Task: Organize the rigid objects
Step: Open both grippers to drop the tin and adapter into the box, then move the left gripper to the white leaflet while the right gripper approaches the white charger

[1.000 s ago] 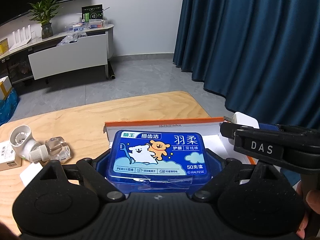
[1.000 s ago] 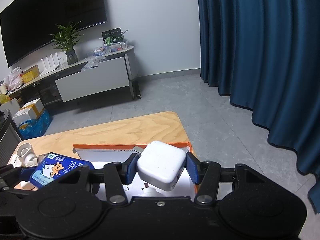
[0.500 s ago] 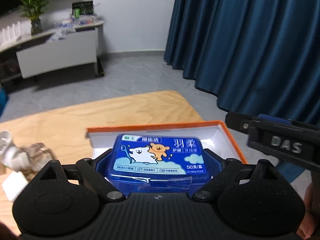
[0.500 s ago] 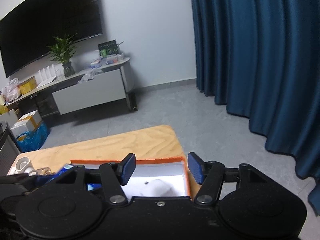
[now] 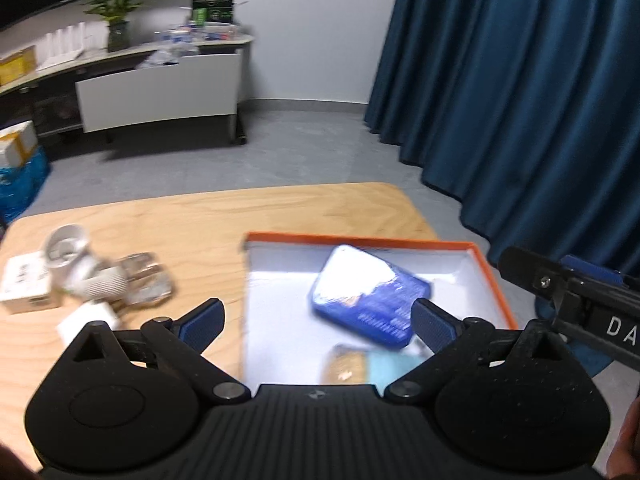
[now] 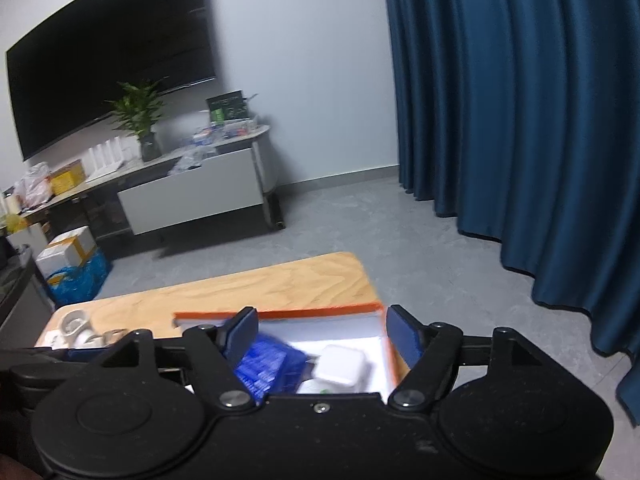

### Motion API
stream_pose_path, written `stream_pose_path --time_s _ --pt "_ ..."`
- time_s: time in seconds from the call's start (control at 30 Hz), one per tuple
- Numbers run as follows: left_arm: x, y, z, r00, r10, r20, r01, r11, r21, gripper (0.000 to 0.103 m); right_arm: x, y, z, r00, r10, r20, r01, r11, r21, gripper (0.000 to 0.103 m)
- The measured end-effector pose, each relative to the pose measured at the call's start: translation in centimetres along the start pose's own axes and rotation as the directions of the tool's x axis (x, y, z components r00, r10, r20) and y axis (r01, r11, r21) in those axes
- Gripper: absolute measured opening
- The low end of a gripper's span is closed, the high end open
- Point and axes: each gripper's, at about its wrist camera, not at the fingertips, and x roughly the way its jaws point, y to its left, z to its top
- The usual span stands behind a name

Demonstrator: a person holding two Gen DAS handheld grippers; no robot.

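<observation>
Left gripper point(image 5: 316, 320): jaws spread wide with nothing pinched, having just been opening; it hangs above the near edge of the tray. Its blue pads point(image 5: 202, 322) stand well apart, one over bare wood, the other over the tray's right half.

Right gripper point(image 6: 322, 334): jaws likewise parted and empty, having just been opening; blue pads point(image 6: 404, 338) frame the tray's far right corner. In the left wrist view its black body bearing white letters shows at the right edge.

Orange-rimmed tray point(image 5: 360, 239): shallow, white inside, set on the right part of the table.

Blue floss-pick box point(image 5: 368, 296): inside the tray, tilted and blurred, free of both grippers, its pale face catching glare. Whether it lies flat cannot be told.

White charger cube point(image 6: 339, 367): inside the tray, toward the right wall, just beside the blue box, seen only from the right wrist view.

Tan-and-pale-blue item point(image 5: 360, 368): in the tray near the camera, too blurred to identify.

Wooden table point(image 5: 240, 220): light plywood top with rounded corners.

White pipe fitting point(image 5: 76, 260): on the table left of the tray, touching a clear plastic piece point(image 5: 146, 280). Small white carton point(image 5: 24, 286) at the far left; white block point(image 5: 88, 322) nearer the camera.

Background: dark blue curtain point(image 5: 520, 100), potted plant point(image 6: 140, 120), wall television point(image 6: 108, 52), low white cabinet point(image 5: 160, 92).
</observation>
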Motion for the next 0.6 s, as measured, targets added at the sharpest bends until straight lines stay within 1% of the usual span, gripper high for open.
stream_pose_path --time_s 0.17,0.37,0.6 --pt "-2.1 2.9 -0.9 0.998 0.057 0.001 -0.057 0.996 -0.061 0.103 -0.5 2.5 -0.7 0.999 0.048 -0.017 -0.048 0.998 -0.031 0.087" --pt "-4.3 6.2 -1.3 0.989 0.145 0.003 -0.144 0.984 -0.107 0.103 -0.6 6.0 -1.5 0.992 0.114 -0.048 -0.117 0.991 -0.065 0.087" --pt "-6.5 9.8 -2.0 0.979 0.204 0.009 -0.200 0.967 -0.157 0.103 -0.6 10.1 -2.4 0.981 0.178 -0.082 -0.187 0.975 -0.123 0.087"
